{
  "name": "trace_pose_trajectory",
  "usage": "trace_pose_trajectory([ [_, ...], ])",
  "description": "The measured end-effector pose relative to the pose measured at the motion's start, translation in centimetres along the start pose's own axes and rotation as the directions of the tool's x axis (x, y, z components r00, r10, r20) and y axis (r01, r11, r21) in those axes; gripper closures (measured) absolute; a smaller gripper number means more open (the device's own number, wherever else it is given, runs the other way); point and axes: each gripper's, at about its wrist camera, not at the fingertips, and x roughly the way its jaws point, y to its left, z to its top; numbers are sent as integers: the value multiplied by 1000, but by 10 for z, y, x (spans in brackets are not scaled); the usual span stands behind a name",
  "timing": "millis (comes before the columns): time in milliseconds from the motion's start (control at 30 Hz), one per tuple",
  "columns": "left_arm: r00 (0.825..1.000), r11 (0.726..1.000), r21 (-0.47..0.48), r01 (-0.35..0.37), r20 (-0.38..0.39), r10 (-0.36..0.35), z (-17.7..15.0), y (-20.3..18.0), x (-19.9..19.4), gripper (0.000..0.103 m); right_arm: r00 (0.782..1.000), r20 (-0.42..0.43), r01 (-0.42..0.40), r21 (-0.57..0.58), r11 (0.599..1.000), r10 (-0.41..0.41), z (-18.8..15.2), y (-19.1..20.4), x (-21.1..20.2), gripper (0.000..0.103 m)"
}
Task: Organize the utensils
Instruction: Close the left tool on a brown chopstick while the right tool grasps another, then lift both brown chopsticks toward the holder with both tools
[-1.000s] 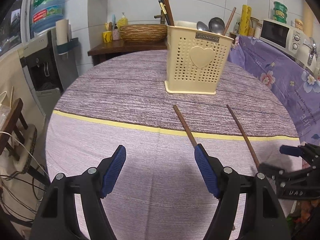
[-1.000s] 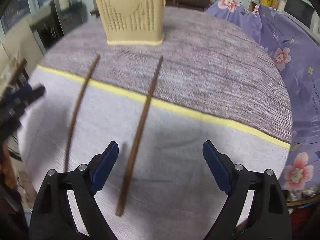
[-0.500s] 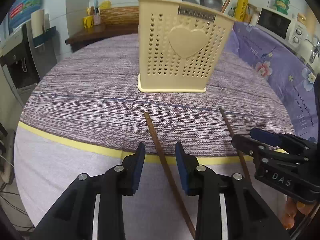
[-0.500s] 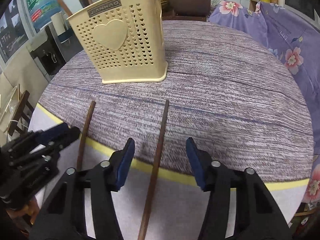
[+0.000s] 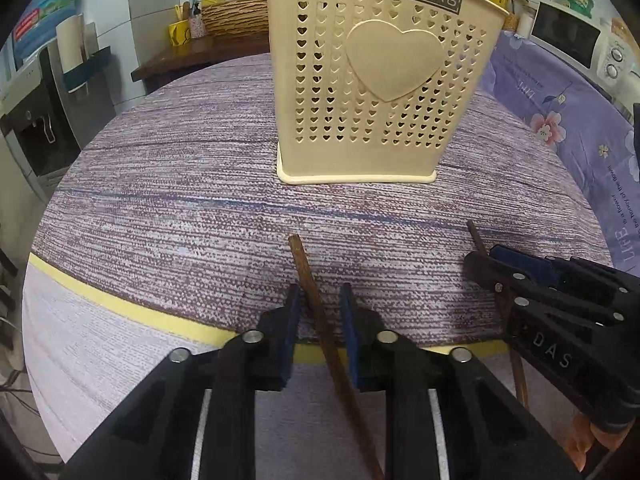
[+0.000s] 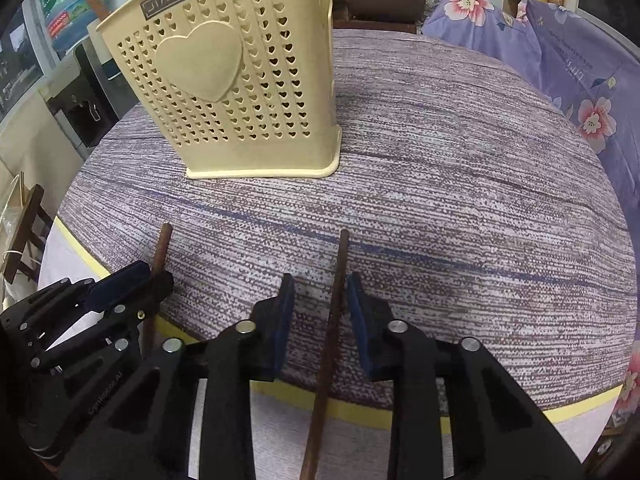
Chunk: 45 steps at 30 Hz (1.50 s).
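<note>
Both chopsticks lie flat on the table (image 5: 160,184) w/ each claw, left (image 5: 319,300) & right (image 6: 320,292), open astride one, so I close square on the sticks (image 5: 316,308) (image 6: 334,312) before lifting toward the holder (image 5: 376,80).

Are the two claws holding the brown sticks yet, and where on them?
Not yet. Each chopstick lies on the table between open fingers: left gripper around one, right gripper around the other, near their far ends.
</note>
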Motion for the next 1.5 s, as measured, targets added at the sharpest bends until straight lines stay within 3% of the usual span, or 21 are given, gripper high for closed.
trace_pose_trajectory([
  [133,1000,1000,-12,3,-2,-3,7,0,5,92,1000,7,15,-15,1000,-15,7,2,5,95],
  [433,1000,1000,1,1,17,-1,11,-8,6,94,999,26,-35,-13,999,35,13,-8,9,95],
  [633,994,999,-3,42,104,-41,17,-5,-27,94,990,104,-90,-3,996,90,14,-8,-18,96],
  [800,974,996,3,90,211,-89,26,1,-75,95,970,208,-124,-31,992,127,18,-4,-63,96],
  [1033,923,993,32,113,366,-117,31,10,-146,95,923,351,-147,-67,987,161,19,-11,-137,96],
  [1267,891,994,45,101,440,-110,37,20,-176,95,874,455,-151,-73,986,167,17,-25,-196,97],
  [1333,888,994,51,97,447,-109,39,18,-177,95,865,475,-141,-82,987,163,18,-24,-208,97],
  [1500,889,994,58,91,445,-107,42,14,-175,95,865,479,-121,-90,989,149,20,-21,-210,97],
])
